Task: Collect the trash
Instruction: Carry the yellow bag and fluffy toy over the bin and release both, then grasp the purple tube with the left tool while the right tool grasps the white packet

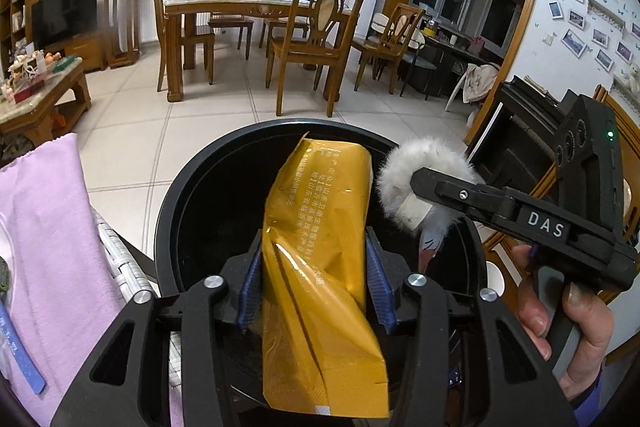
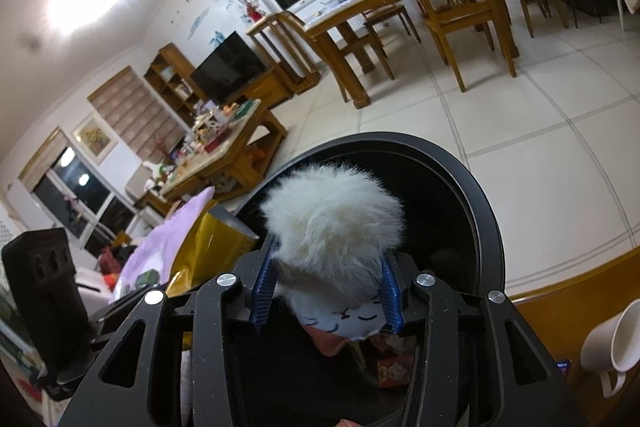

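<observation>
Left wrist view, left to right: a lilac cloth (image 1: 52, 239) is draped at the left edge over a white woven surface (image 1: 124, 267). Next comes the black round bin (image 1: 180, 195), seen from above, its mouth open and filling the lower centre. The left gripper (image 1: 314, 291) is positioned over that mouth. A gold foil packet (image 1: 320, 259) is seen between its blue pads (image 1: 250, 291), standing lengthwise and reaching out over the bin's interior. The jaws are set narrow; the packet is flanked closely on both sides, but whether the pads actually press on it cannot be told. To the right, the right gripper (image 1: 404, 207) is seen side-on over the bin's right rim, carried by a hand (image 1: 568, 323) at the lower right edge. A white fluffy item (image 1: 412, 163) is seen at its tip.

Right wrist view, left to right: the lilac cloth (image 2: 168, 239) and a corner of the gold foil packet (image 2: 212, 239) are visible at centre-left. The black round bin (image 2: 472, 195) is seen ahead and below. The white fluffy item (image 2: 336, 215) is seen between the blue pads (image 2: 264, 287) of the right gripper (image 2: 326, 291), above the bin's opening; a pale base with drawn closed eyes shows beneath the fur. The jaws stand at a middling width, close to the item on both sides; firm contact cannot be confirmed. A white mug (image 2: 612, 343) sits at the far right edge, on a wooden surface.

Background: a dining table (image 1: 240, 7) with wooden chairs on a tiled floor.
</observation>
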`<action>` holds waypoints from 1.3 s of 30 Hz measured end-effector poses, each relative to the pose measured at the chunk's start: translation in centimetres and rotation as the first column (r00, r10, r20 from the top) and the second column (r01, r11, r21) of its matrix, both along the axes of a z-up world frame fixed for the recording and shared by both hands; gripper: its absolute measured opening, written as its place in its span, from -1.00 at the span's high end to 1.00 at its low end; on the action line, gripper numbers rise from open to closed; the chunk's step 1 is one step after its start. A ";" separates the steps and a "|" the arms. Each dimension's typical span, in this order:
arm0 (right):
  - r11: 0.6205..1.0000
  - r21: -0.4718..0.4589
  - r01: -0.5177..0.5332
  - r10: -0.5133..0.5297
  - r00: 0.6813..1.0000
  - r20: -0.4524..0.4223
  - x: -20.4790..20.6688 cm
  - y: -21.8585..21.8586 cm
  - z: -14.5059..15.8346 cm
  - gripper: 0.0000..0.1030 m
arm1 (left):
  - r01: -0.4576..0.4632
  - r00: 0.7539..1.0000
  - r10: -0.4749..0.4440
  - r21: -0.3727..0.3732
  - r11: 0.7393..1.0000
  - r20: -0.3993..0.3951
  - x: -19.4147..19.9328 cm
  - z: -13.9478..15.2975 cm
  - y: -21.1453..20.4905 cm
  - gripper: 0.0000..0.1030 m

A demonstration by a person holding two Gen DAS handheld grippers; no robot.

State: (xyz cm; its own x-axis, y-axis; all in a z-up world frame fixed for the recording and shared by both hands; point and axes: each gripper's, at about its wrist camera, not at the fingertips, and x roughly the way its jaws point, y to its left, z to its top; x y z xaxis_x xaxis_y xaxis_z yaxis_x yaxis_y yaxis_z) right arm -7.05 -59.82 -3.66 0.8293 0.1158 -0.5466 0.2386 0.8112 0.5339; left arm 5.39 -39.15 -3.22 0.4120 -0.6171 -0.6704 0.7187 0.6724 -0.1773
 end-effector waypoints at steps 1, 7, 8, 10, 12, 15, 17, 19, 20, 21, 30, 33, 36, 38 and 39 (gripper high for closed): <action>1.000 0.000 0.000 0.000 1.000 0.000 0.0 0.0 0.0 -0.05 | -0.001 1.000 0.001 0.002 1.000 0.000 0.0 0.1 0.0 0.04; 1.000 -0.018 0.003 -0.003 1.000 0.000 -0.1 0.7 0.4 -0.23 | -0.019 0.999 0.019 -0.020 1.000 0.034 -0.5 1.5 1.1 -0.55; 1.000 -0.023 0.001 -0.001 1.000 0.001 -0.2 1.0 0.6 -0.23 | -0.018 0.999 0.019 -0.025 1.000 0.036 -0.7 1.8 1.4 -0.55; 1.000 -0.029 -0.003 0.003 1.000 0.005 -0.1 1.4 1.0 -0.23 | -0.019 0.999 0.020 -0.035 0.999 0.037 -0.9 2.3 2.0 -0.55; 0.999 -0.039 -0.011 0.011 1.000 0.010 0.0 2.3 1.5 -0.23 | -0.024 0.999 0.026 -0.045 0.999 0.045 -1.4 3.0 3.2 -0.55; 0.998 -0.057 -0.035 0.036 0.999 0.016 0.4 4.0 2.2 -0.24 | -0.047 0.998 0.050 -0.065 0.997 0.050 -1.6 4.1 6.0 -0.55; 0.996 -0.067 -0.058 0.059 0.998 0.019 0.8 5.7 2.8 -0.27 | -0.070 0.996 0.075 -0.076 0.995 0.056 -1.8 4.7 8.2 -0.55; 0.991 -0.088 -0.105 0.107 0.994 0.020 1.9 8.9 3.8 -0.27 | -0.100 0.992 0.105 -0.079 0.992 0.064 -1.9 5.1 10.6 -0.55; 0.987 -0.098 -0.129 0.131 0.991 0.019 2.5 10.2 4.2 -0.27 | -0.126 0.989 0.131 -0.083 0.989 0.066 -2.0 5.3 12.5 -0.55; 0.987 -0.098 -0.129 0.131 0.991 0.019 2.5 10.2 4.2 -0.27 | -0.144 0.987 0.149 -0.082 0.986 0.067 -1.8 5.5 13.6 -0.55; 0.929 -0.161 -0.334 0.337 0.941 -0.010 7.5 24.5 6.1 -0.37 | -0.359 0.930 0.358 -0.009 0.933 0.083 -2.2 4.6 28.9 -0.55; 0.893 -0.182 -0.410 0.412 0.911 -0.033 9.8 30.1 6.5 -0.37 | -0.385 0.921 0.382 0.031 0.922 0.076 -2.3 3.6 32.7 -0.54; 0.850 -0.210 -0.484 0.483 0.874 -0.059 12.1 35.6 6.6 -0.37 | -0.377 0.926 0.374 0.072 0.923 0.056 -2.3 2.3 35.1 -0.53; 0.820 -0.228 -0.525 0.521 0.850 -0.084 13.8 39.4 6.5 -0.37 | -0.357 0.934 0.354 0.095 0.929 0.045 -2.1 1.6 35.9 -0.53; 0.788 -0.239 -0.567 0.557 0.822 -0.117 15.7 42.4 6.2 -0.37 | -0.342 0.940 0.340 0.109 0.933 0.041 -2.2 1.0 36.1 -0.53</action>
